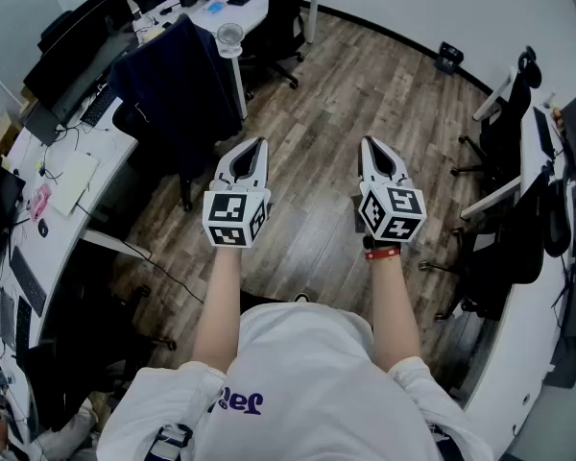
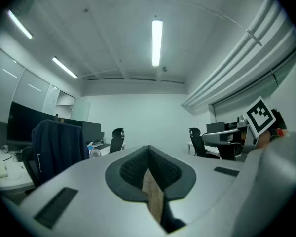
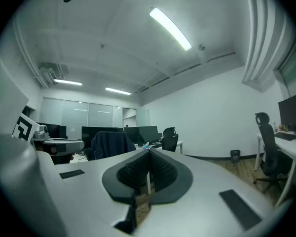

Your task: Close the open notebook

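Both tongs are clenched with nothing between the pads: the left gripper and the right gripper are held side by side, level, pointed ahead over the wooden floor.

No open notebook can be made out with certainty in any view, so its long axis cannot be given. A flat white item is seen on the left desk; whether it is the notebook cannot be told. If so, it lies well apart from both tongs, off to the left, and the left gripper is judged the nearer.

A dark jacket is draped over a chair beside that desk.

Purple lettering on the white shirt is only partly shown and cannot be read. No brand names are legible.
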`<move>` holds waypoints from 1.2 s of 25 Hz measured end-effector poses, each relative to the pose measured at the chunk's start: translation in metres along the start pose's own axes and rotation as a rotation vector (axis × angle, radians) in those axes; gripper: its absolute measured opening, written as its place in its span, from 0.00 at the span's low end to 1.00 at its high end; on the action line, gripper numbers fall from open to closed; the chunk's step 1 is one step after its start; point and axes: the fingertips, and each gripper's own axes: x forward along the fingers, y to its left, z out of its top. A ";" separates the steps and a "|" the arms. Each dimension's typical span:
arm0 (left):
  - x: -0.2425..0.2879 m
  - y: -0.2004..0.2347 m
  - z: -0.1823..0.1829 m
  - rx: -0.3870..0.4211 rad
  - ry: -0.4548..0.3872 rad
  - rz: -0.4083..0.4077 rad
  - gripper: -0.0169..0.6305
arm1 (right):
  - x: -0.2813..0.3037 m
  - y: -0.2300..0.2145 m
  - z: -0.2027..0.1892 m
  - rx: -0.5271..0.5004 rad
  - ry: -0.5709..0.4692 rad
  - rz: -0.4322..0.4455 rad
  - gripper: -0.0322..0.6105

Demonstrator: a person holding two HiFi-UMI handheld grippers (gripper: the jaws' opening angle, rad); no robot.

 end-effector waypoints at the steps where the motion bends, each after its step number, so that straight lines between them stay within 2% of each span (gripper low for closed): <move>1: -0.004 0.006 -0.001 -0.003 0.002 0.022 0.05 | 0.004 0.006 -0.001 0.010 0.001 0.016 0.07; 4: -0.018 0.027 -0.006 -0.002 0.022 0.089 0.05 | 0.016 0.027 -0.006 0.049 0.015 0.081 0.07; 6: -0.029 0.044 -0.011 -0.012 0.043 0.125 0.05 | 0.028 0.050 -0.010 0.076 0.032 0.155 0.07; 9: -0.055 0.079 -0.016 -0.047 0.052 0.198 0.05 | 0.049 0.094 -0.014 0.077 0.048 0.253 0.07; 19: -0.147 0.203 -0.017 -0.043 0.064 0.448 0.05 | 0.122 0.244 -0.023 0.100 0.096 0.500 0.07; 30: -0.222 0.329 -0.045 -0.140 0.111 0.645 0.05 | 0.195 0.393 -0.046 0.073 0.175 0.656 0.05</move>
